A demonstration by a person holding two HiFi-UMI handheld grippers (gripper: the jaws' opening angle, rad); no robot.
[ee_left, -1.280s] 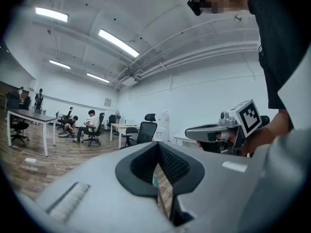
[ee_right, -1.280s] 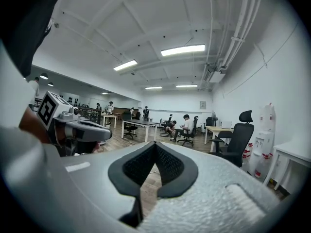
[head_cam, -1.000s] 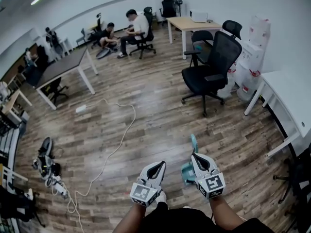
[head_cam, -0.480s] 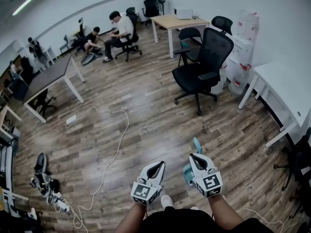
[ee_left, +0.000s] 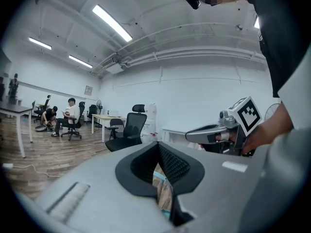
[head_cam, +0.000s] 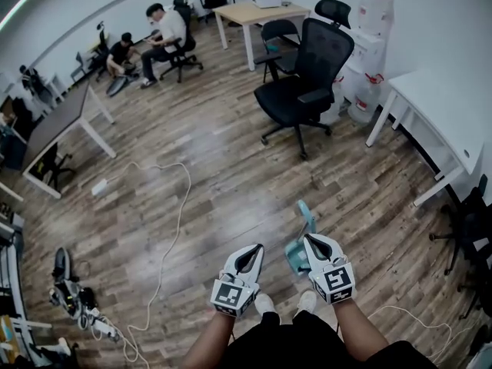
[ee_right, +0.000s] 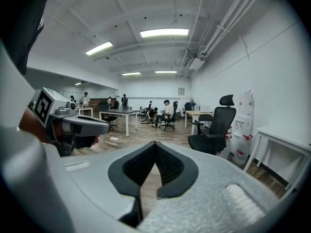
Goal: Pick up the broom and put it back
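A teal tool with a thin handle and a wider base, seemingly the broom (head_cam: 298, 244), stands on the wooden floor just ahead of my feet. My right gripper (head_cam: 311, 241) hangs beside its base on the right; its jaws are shut and empty, meeting at the tip (ee_right: 155, 143). To the broom's left is my left gripper (head_cam: 249, 250), also shut with nothing held (ee_left: 157, 143). A sliver of teal (ee_left: 162, 191) shows below its pads. Each gripper appears in the other's view: the right gripper (ee_left: 206, 134) and the left gripper (ee_right: 90, 126).
A black office chair (head_cam: 300, 91) stands ahead, a white table (head_cam: 438, 118) to the right. A white cable (head_cam: 165, 229) and power strip (head_cam: 100, 187) lie on the floor at left. Gear sits at lower left (head_cam: 69, 283). People sit at the far end (head_cam: 161, 33) near desks (head_cam: 257, 12).
The head view has shifted, so the chair and desks slid up and left. Both grippers sank slightly and stayed shut. The broom remains beside the right gripper.
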